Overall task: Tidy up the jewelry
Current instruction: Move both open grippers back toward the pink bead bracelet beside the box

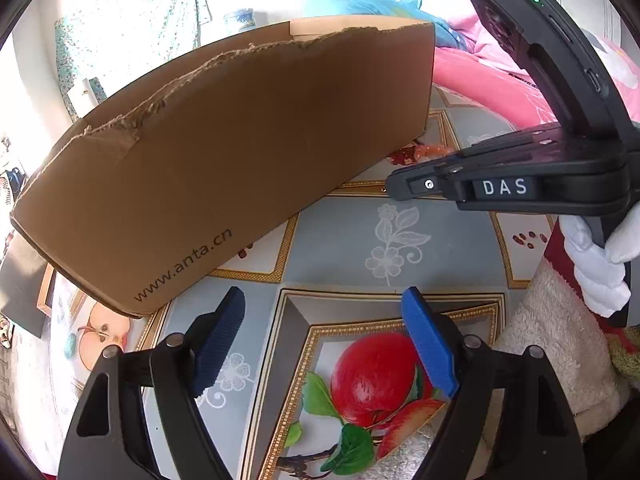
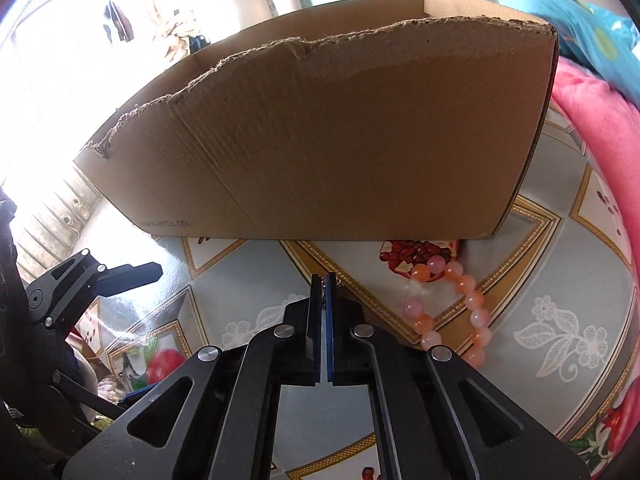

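A brown cardboard box [image 1: 224, 160] with a torn rim stands on the patterned tablecloth; it also shows in the right wrist view [image 2: 340, 140]. A pink and orange bead bracelet [image 2: 460, 312] lies on the cloth in front of the box's right corner. My right gripper [image 2: 325, 280] is shut on a small silvery piece of jewelry [image 2: 323, 290], just left of the bracelet and in front of the box. From the left wrist view the right gripper [image 1: 394, 184] is seen side on near the box. My left gripper [image 1: 324, 304] is open and empty above the cloth.
The tablecloth [image 1: 360, 232] has fruit and flower prints. Pink and blue bedding [image 1: 472, 60] lies behind the box on the right. A white fluffy cloth [image 1: 560, 340] sits at the right. The left gripper shows at the left of the right wrist view [image 2: 152, 272].
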Available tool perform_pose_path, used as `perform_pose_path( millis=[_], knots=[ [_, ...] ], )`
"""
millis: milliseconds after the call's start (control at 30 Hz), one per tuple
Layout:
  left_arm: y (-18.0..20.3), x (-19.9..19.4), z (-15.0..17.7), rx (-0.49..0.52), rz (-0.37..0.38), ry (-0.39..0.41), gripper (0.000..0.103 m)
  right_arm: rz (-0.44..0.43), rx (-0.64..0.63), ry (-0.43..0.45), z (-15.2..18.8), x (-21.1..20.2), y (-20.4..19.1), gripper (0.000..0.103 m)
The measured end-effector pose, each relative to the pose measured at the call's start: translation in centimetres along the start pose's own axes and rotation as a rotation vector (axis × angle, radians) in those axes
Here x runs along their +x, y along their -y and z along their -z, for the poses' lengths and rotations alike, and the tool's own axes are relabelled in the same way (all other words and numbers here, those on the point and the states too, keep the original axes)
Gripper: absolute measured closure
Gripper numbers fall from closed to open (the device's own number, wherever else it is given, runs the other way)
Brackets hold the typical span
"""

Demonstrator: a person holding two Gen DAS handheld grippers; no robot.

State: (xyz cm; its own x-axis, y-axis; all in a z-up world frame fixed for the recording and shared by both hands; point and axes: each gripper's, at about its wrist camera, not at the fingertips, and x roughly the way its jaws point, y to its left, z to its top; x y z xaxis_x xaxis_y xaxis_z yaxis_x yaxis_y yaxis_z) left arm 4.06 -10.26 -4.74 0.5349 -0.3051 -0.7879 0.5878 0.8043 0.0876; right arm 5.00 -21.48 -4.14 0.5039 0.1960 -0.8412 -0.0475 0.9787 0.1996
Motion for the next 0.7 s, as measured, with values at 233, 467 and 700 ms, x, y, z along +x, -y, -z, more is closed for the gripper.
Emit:
perform_pose_path(
  millis=[233, 467, 700],
  knots=[
    [0.1, 0.0, 0.2, 0.003, -0.015, 0.005, 0.023, -0.112, 0.056, -0.042, 0.9, -0.1, -0.8, 0.103],
    [0.1, 0.1, 0.4, -0.014, -0.013, 0.004, 0.02, -0.156, 0.057, -0.017, 0.9, -1.4, -1.6, 0.103],
    [-0.1, -0.1, 0.7, -0.024, -0.013, 0.005, 0.019, -0.072, -0.004, 0.01, -0.7, -1.6, -1.1, 0.076]
  ],
)
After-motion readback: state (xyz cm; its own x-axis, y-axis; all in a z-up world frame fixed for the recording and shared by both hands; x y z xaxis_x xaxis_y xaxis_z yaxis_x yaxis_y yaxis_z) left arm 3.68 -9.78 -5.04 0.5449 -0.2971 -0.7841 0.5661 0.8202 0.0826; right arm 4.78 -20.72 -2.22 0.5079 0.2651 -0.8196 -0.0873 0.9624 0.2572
